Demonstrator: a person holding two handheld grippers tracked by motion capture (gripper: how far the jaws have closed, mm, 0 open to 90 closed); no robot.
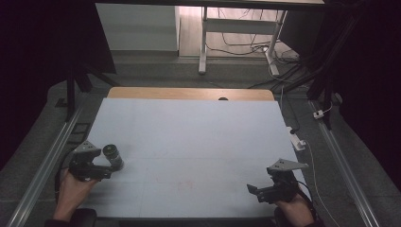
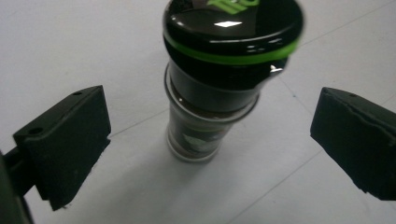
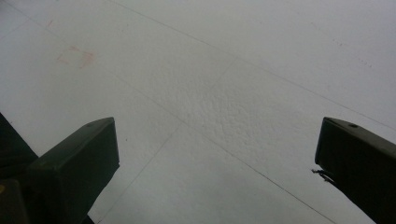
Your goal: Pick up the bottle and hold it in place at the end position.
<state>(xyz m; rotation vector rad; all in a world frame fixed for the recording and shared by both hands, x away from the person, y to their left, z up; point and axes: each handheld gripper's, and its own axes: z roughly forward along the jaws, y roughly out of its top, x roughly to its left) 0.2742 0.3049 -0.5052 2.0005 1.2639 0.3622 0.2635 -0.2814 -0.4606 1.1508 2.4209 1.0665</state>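
A dark cup point(image 1: 113, 156) with a black lid ringed in green stands upright at the left of the white table top point(image 1: 189, 142). In the left gripper view the cup point(image 2: 219, 93) is between and just beyond my two black jaws, with clear gaps on both sides. My left gripper point(image 1: 109, 170) is open, right beside the cup. At the table's front right my right gripper point(image 1: 253, 191) is open above bare white surface point(image 3: 210, 93), nothing between its jaws.
A faint red square mark point(image 3: 74, 57) lies on the sheet ahead of the right gripper. A wooden strip point(image 1: 189, 93) borders the table's far edge. Metal rails point(image 1: 47, 161) run along both sides. White table legs and cables point(image 1: 246, 45) stand beyond.
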